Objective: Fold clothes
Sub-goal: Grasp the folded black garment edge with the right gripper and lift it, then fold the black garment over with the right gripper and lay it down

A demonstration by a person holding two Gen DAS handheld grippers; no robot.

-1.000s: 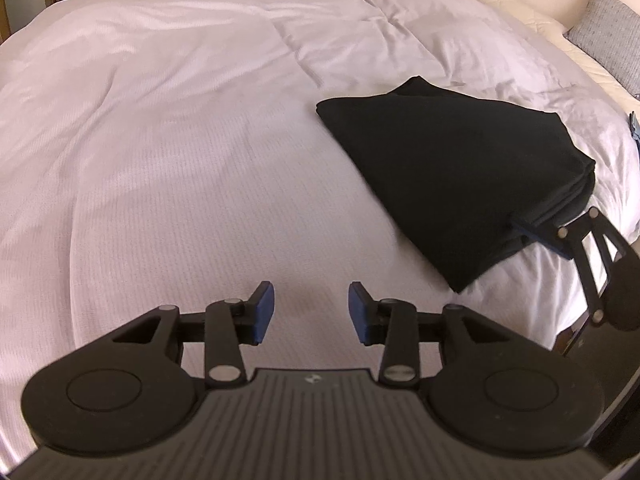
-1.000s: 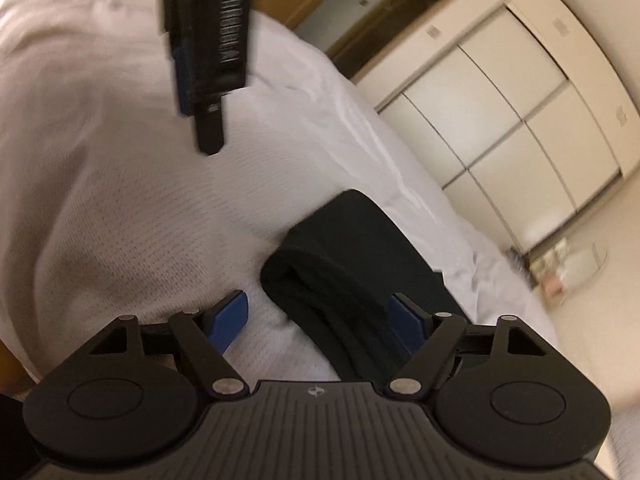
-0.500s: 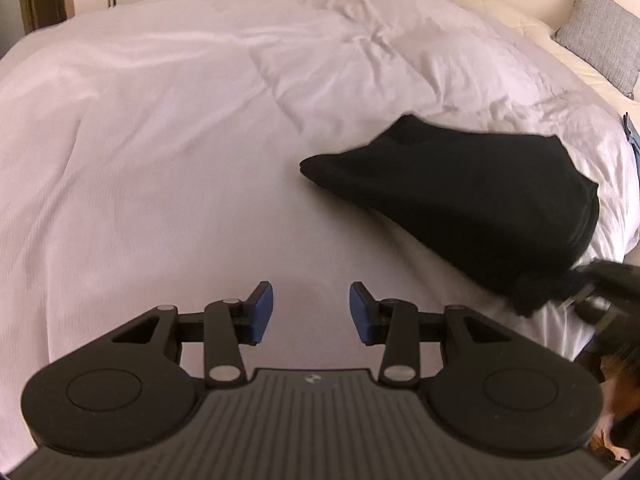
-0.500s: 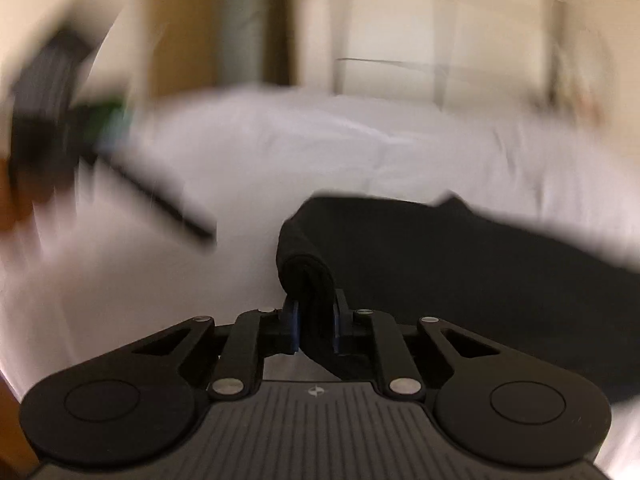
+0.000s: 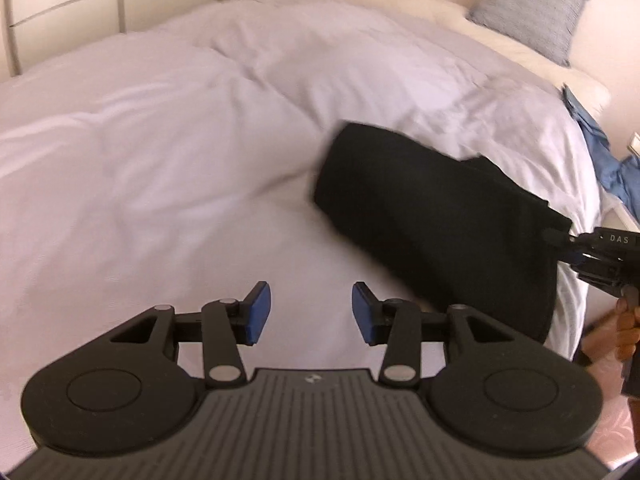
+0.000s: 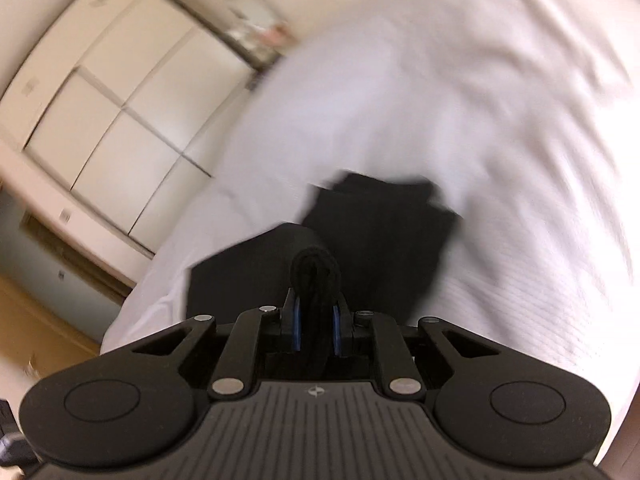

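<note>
A folded black garment [image 5: 440,216] lies on the white bed [image 5: 180,160], partly lifted at its right end. My right gripper [image 6: 315,316] is shut on the thick folded edge of that black garment [image 6: 372,232], which bunches between its blue pads. In the left wrist view the right gripper [image 5: 560,240] shows at the far right, clamped on the cloth's corner, with a hand behind it. My left gripper [image 5: 311,312] stands open over bare sheet, to the left of the garment, holding nothing.
A grey pillow [image 5: 528,4] lies at the head of the bed and blue cloth [image 5: 608,160] hangs off the right edge. White wardrobe doors [image 6: 112,92] and a nightstand with small items [image 6: 256,36] stand past the bed. Wooden floor [image 6: 28,328] lies below.
The right gripper closed on the garment's folded edge and is dragging it, so the black cloth has turned and shifted right. The left gripper stayed open and swung its view rightward.
</note>
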